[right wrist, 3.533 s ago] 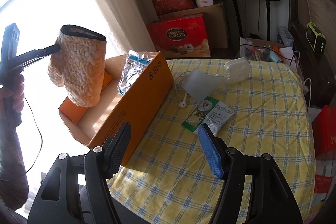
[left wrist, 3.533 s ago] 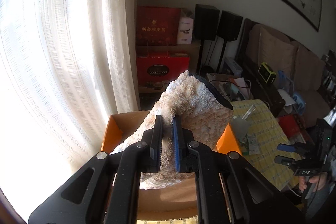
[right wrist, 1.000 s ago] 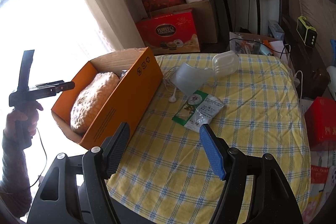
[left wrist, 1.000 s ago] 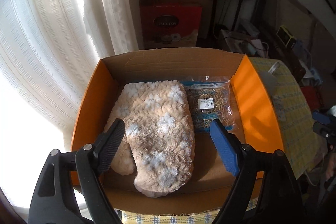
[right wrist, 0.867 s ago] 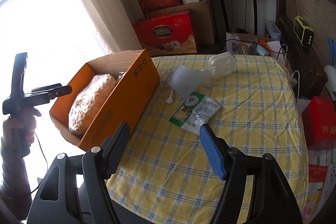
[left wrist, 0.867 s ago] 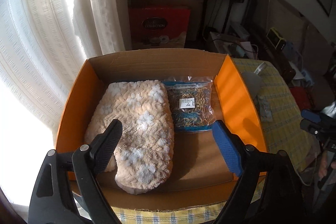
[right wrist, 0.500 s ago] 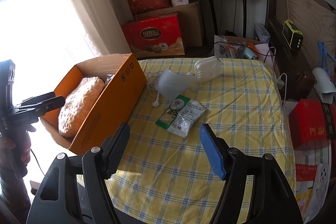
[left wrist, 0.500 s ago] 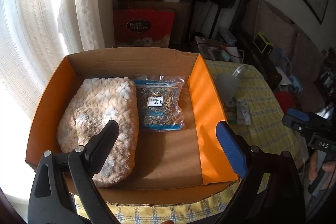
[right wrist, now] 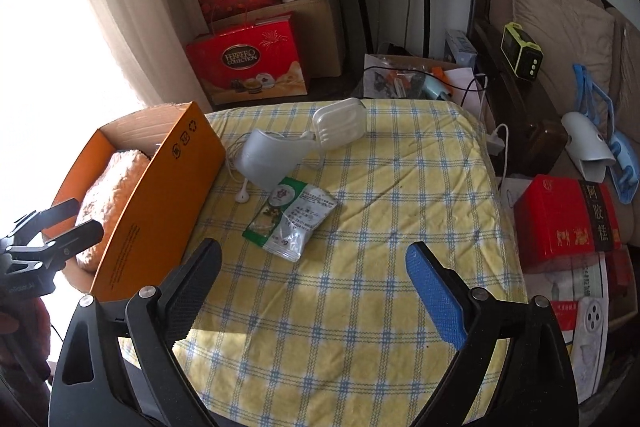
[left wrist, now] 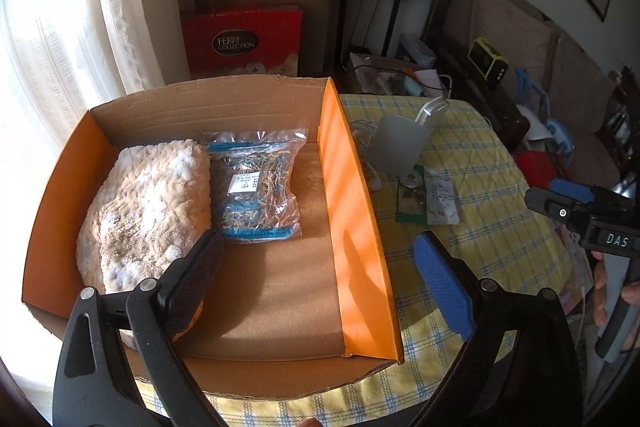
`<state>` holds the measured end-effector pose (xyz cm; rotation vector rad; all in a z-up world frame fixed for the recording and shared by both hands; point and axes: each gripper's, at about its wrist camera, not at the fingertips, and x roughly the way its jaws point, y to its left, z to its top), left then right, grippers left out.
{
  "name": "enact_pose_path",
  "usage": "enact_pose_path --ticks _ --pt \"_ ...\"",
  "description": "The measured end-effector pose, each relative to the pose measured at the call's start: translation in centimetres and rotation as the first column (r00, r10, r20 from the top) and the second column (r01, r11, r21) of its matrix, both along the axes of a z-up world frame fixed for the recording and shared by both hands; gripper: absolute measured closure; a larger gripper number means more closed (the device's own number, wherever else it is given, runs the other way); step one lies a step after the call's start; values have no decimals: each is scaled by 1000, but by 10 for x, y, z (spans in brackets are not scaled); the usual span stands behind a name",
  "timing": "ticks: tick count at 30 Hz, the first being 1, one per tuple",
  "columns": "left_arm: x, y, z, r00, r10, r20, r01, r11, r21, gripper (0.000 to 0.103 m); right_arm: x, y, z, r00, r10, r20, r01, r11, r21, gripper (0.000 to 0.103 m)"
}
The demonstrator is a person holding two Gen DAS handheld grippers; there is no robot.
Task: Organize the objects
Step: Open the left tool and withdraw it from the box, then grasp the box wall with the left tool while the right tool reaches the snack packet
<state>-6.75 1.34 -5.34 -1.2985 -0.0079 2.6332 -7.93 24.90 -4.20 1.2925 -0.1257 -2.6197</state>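
1. Corrugated brown card with orange outer faces makes up the open cardboard box (left wrist: 352, 211); it sits on the left edge of the desk, and its near wall is partly cut off behind the left gripper (left wrist: 316, 267).
2. Inside the box lies the fluffy beige-and-white plush mitt (left wrist: 148, 203), knobbly in texture. Its near end is hidden by the black left finger, and from the right wrist view only a strip of it shows over the box wall.
3. Just beside the mitt lies the clear, crinkled plastic bag of dried herbs (left wrist: 254, 187) with blue seal strips and a small white label; the print is too small to read.
4. The left gripper hangs above the box with its jaws spread wide and holding nothing: one ribbed black pad, one ribbed blue pad.
5. The right gripper (right wrist: 314, 279) stands over the desk covered in yellow-and-blue checked cloth (right wrist: 380, 227), its jaws likewise wide apart and bare.
6. On the cloth, near the box, lie a flat green-and-silver foil sachet (right wrist: 290, 219), a frosted translucent plastic scoop-shaped piece (right wrist: 268, 159), a white ribbed plastic case (right wrist: 340, 123) and a white earphone with its thin cord (right wrist: 242, 197). How the scoop and the case meet is unclear.
7. The cloth's near edge is cut off by the gripper frames.
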Motion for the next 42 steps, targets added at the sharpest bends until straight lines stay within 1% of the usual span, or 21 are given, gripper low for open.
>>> enact_pose_path --ticks 1,4,6,8,10,12,14,17,18,19,20,21,25,27,31,35,39,42 --pt "1 3 -1 1000 -1 -4 1 1000 -9 8 -2 2 -1 1000 -10 7 10 1000 0 7" --pt "1 10 -3 1000 -2 -16 1 999 -50 8 -6 3 -4 1000 -28 9 27 998 58 7" --pt "2 14 -3 1000 -3 -23 1 997 -78 8 -9 3 -7 999 -34 13 33 997 64 6" --pt "0 16 -3 1000 -13 -14 12 998 -65 8 -13 1 -9 999 -31 17 30 998 60 6" --pt "-1 17 -4 1000 -14 -8 13 998 -58 9 -18 -4 -12 999 -31 19 29 997 75 6" --pt "-2 17 -5 1000 -14 -2 14 998 -55 16 -24 -9 -16 999 -33 22 31 996 88 6" --pt "-4 17 -9 1000 -13 21 14 999 -38 34 -29 -16 -19 999 -34 21 32 995 98 6" --pt "-7 15 -15 999 -12 50 13 1000 -12 45 -35 -26 -25 999 -37 21 34 994 108 6" --pt "-7 15 -16 999 -9 50 10 1000 -13 46 -37 -29 -27 999 -36 24 34 994 108 6" --pt "-6 15 -17 999 -7 49 8 1000 -13 51 -39 -31 -29 999 -36 28 33 993 109 6" --pt "-7 15 -18 999 -7 53 7 1000 -10 58 -42 -34 -32 999 -34 32 31 994 109 6" --pt "-7 14 -19 998 -11 59 11 1000 0 60 -44 -36 -34 999 -33 36 29 994 108 6" --pt "-8 10 -24 996 -24 91 16 996 90 72 -51 -44 -43 998 -27 52 22 994 108 6" --pt "-6 12 -25 996 -28 82 21 996 90 75 -56 -47 -49 998 -25 66 18 995 101 6" --pt "-3 19 -25 996 -45 78 39 996 80 85 -63 -54 -60 996 -23 91 15 997 82 6" --pt "1 26 -26 997 -46 63 43 998 46 86 -69 -65 -69 995 -21 101 11 995 97 6" --pt "0 20 -28 997 -41 67 37 997 70 88 -74 -72 -76 995 -32 100 20 993 114 6" --pt "1 23 -28 997 -46 68 42 998 56 88 -77 -77 -83 994 -36 103 21 991 136 6"
